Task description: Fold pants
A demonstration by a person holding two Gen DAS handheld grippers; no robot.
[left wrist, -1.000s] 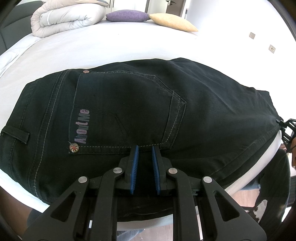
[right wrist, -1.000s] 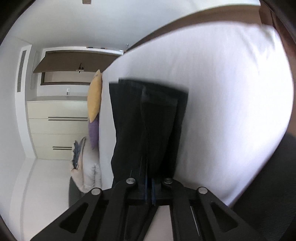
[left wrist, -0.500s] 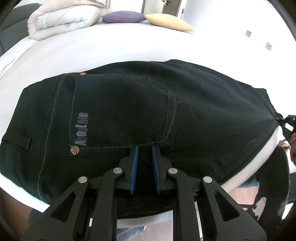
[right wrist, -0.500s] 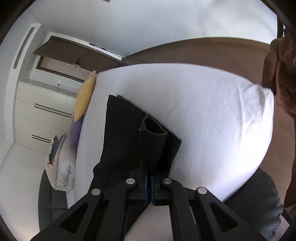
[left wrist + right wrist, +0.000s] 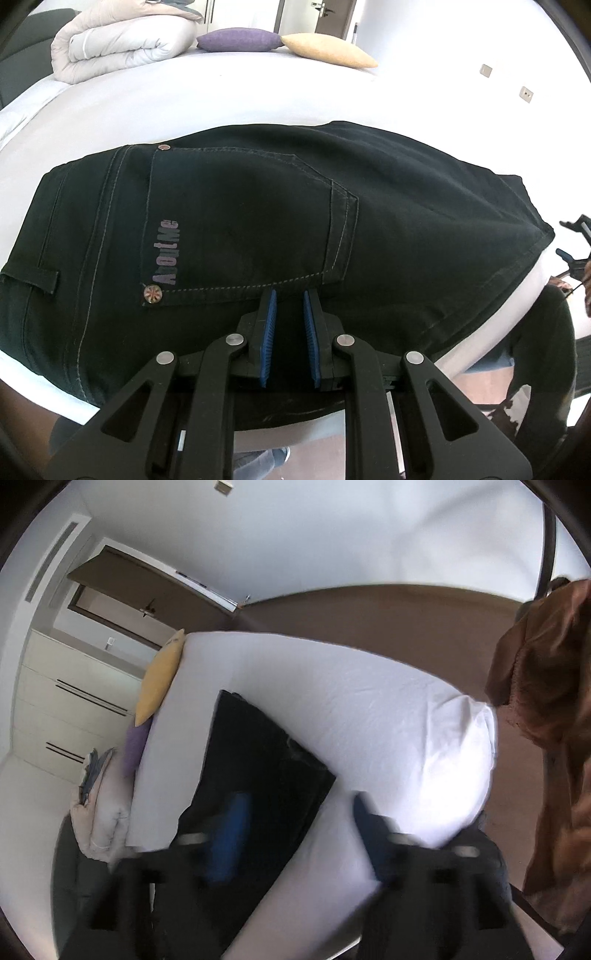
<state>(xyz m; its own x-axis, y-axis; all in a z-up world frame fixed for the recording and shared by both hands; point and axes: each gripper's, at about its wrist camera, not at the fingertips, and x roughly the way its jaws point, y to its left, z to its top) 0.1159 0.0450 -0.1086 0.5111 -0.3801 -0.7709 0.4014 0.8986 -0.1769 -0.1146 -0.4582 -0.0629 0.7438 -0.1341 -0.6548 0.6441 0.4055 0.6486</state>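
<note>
Presently catalogued: one pair of black pants [image 5: 258,221], laid flat on the white bed [image 5: 184,99], lengthwise across the left wrist view, waistband and belt loop toward the left edge, back pocket with printed lettering and two rivets facing up, the leg portion running off to the right. Left gripper [image 5: 288,325]: jaws stood a narrow gap apart, nothing between the blue pads [image 5: 267,332], tips just over the near edge of the cloth below the pocket seam; whether they touched the fabric could not be told. Right gripper [image 5: 295,823]: blurred, jaws spread wide, empty, one pad over the dark cloth and the other over bare sheet, so that the straight outer edge of the pants [image 5: 258,775] fell between them. In that view the garment showed as a dark oblong, its long axis leading away from the jaws toward the head of the bed, its far end square-cornered. Judged: the pants appeared already doubled leg on leg, with a further fold along the length still to make. The relation that mattered: the long axis ran from the waist, at the left gripper, to the leg end, at the right gripper, so each held the nearer claim on its own end. Also present: folded duvet [image 5: 122,44], purple cushion [image 5: 240,38], yellow cushion [image 5: 328,51], drawer unit [image 5: 66,709]
</note>
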